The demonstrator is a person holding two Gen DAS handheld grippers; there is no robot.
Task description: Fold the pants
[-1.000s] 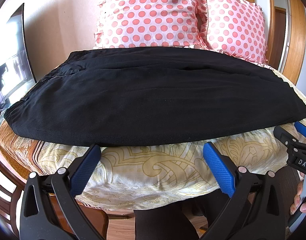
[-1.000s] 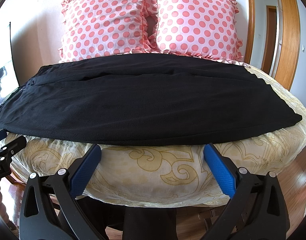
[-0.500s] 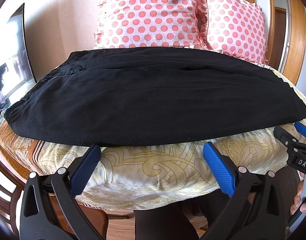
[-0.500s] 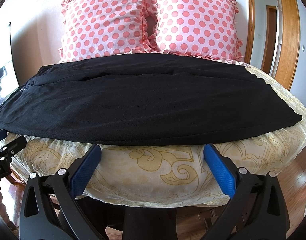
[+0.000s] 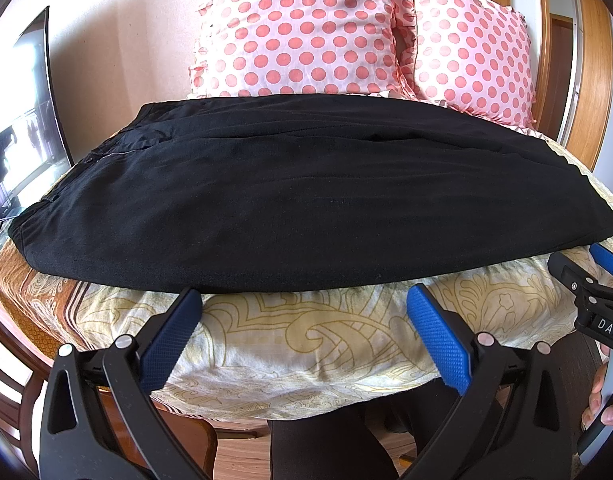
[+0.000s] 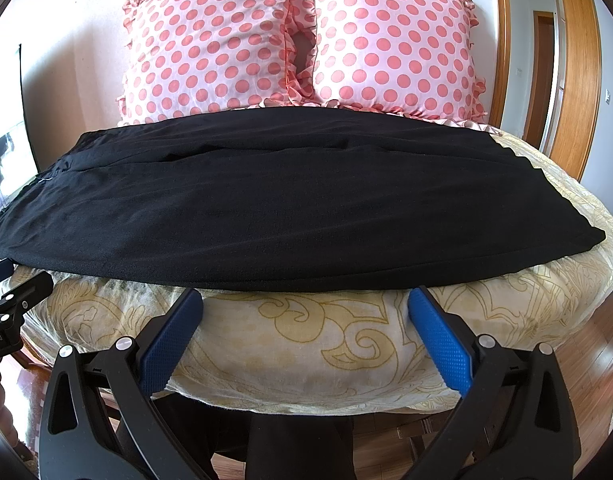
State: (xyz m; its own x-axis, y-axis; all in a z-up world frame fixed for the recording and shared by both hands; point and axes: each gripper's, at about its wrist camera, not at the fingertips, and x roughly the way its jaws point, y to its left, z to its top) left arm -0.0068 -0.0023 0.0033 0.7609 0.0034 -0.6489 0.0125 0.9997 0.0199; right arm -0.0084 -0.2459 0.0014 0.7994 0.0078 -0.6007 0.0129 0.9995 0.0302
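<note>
Black pants lie flat across the bed, waistband at the left, leg ends at the right; they also show in the right wrist view. My left gripper is open and empty, just in front of the pants' near edge, toward their left half. My right gripper is open and empty, in front of the near edge toward the right half. Each gripper shows at the edge of the other's view: the right one, the left one.
The bed has a cream patterned cover. Two pink polka-dot pillows stand behind the pants. A TV screen is at the left, a wooden door frame at the right. Wooden floor lies below.
</note>
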